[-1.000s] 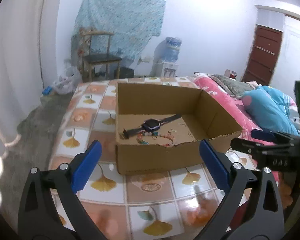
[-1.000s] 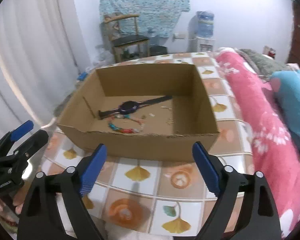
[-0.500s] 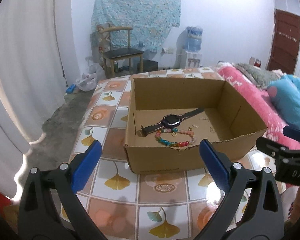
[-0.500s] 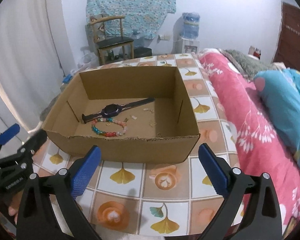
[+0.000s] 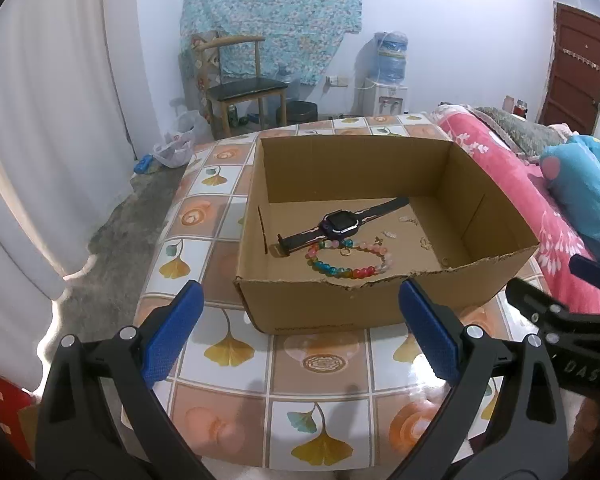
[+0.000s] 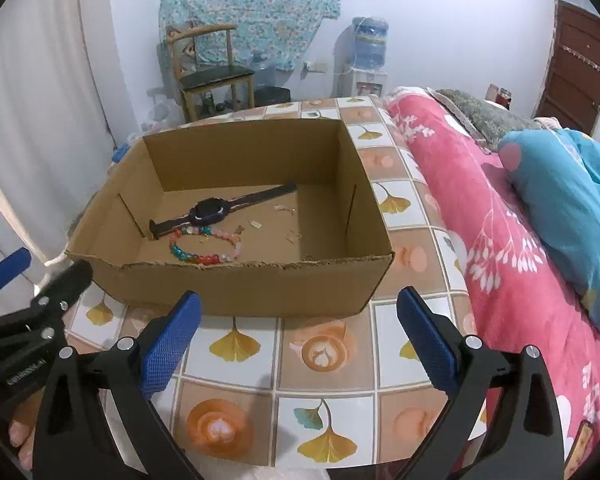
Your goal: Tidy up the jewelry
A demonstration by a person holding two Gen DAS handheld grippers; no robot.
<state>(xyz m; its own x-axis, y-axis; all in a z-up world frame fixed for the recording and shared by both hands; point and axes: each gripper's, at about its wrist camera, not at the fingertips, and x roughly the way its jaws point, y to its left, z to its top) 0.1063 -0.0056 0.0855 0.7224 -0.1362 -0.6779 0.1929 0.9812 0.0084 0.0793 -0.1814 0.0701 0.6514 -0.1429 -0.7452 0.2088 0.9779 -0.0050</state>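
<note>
Bead bracelet [image 5: 350, 258] lies flat on the floor of the cardboard box [image 5: 384, 308], close to its near wall, left of centre. Dark watch [image 5: 340, 222] lies just behind it, strap stretched diagonally, one end near the box's left wall. Can't tell if the two touch. A few small metal bits [image 6: 290, 234] are scattered on the box floor right of the bracelet; too small to identify.

Box sits on the tiled bench [image 5: 320, 364], toward its far half, right wall near the bench's right edge. Pink blanket [image 6: 496, 240] and blue pillow [image 6: 568, 200] lie beyond that edge.

My left fingers [image 5: 300, 332] hang over the near part of the bench, spread wide, nothing between them. My right fingers [image 6: 298, 336] have just been opening and stand wide too, empty, short of the box's near wall. Neither touches the box.
</note>
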